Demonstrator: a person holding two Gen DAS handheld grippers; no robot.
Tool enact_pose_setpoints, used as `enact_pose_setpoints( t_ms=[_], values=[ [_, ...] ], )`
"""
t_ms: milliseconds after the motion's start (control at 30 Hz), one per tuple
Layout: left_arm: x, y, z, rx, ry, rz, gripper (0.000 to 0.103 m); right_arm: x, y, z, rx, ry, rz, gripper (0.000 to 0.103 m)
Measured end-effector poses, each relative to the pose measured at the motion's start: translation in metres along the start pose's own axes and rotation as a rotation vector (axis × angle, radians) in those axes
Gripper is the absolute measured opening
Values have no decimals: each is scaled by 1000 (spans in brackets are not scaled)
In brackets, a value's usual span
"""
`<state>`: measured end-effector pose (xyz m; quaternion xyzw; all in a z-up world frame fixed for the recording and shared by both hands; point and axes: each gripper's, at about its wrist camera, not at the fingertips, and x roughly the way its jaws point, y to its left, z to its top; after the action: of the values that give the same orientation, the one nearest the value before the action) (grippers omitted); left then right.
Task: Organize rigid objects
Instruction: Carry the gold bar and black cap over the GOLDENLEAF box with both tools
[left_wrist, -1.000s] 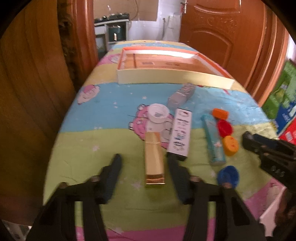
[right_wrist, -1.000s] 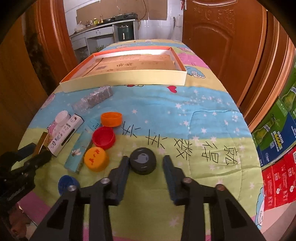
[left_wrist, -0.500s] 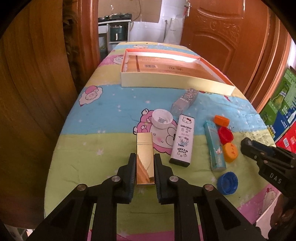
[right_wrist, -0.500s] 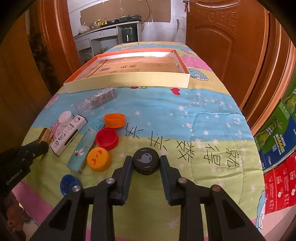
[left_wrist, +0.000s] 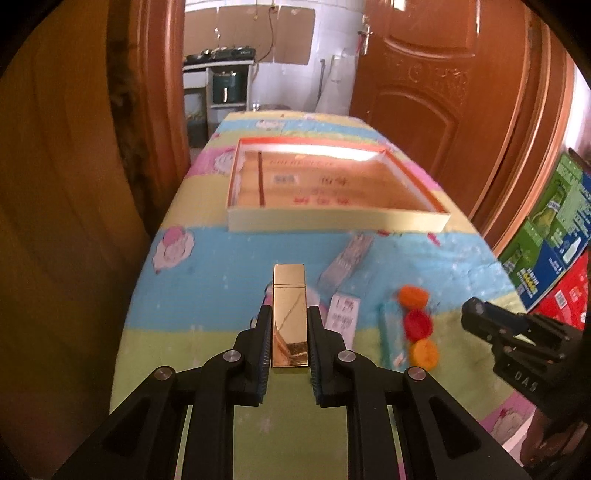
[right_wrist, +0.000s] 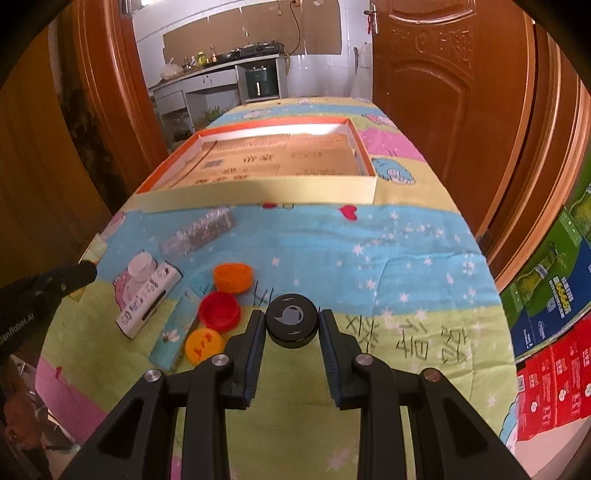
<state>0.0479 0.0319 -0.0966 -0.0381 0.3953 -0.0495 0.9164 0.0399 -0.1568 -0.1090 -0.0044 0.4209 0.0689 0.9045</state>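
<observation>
The shallow orange-rimmed box (left_wrist: 334, 218) lies open well beyond both pairs of fingers, at the far half of the quilted table (right_wrist: 406, 251), with nothing loose seen inside it. Between box and fingers lie a silver packet (right_wrist: 197, 234), a white printed carton (right_wrist: 147, 299), a teal carton (left_wrist: 391, 332) and orange (right_wrist: 233, 277), red (right_wrist: 218, 309) and yellow (right_wrist: 204, 343) caps.

The left gripper (left_wrist: 289, 325) is clamped tight on the gold bar (left_wrist: 289, 314), which juts forward past the fingertips and appears clear of the cloth. The right gripper (right_wrist: 291, 328) is part closed, its pads pressing both sides of the black round cap (right_wrist: 291, 319); whether that cap is off the quilt cannot be told.

Judgement: pick-up is in hand. Next, each item needs carrying forward over the near wall of the box and releasing inside, avoiding the packet ahead.
</observation>
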Motion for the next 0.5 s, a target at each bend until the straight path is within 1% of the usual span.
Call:
enact_pose_setpoints(
  t_ms=[200,500],
  values=[
    [-4,-7,31,18,-30,-22,18,-7,0,19,-26,-30,3,30],
    [3,-16,76,47,-54,-21,18,-4,-4,56,-52,-41,32,30]
  ],
)
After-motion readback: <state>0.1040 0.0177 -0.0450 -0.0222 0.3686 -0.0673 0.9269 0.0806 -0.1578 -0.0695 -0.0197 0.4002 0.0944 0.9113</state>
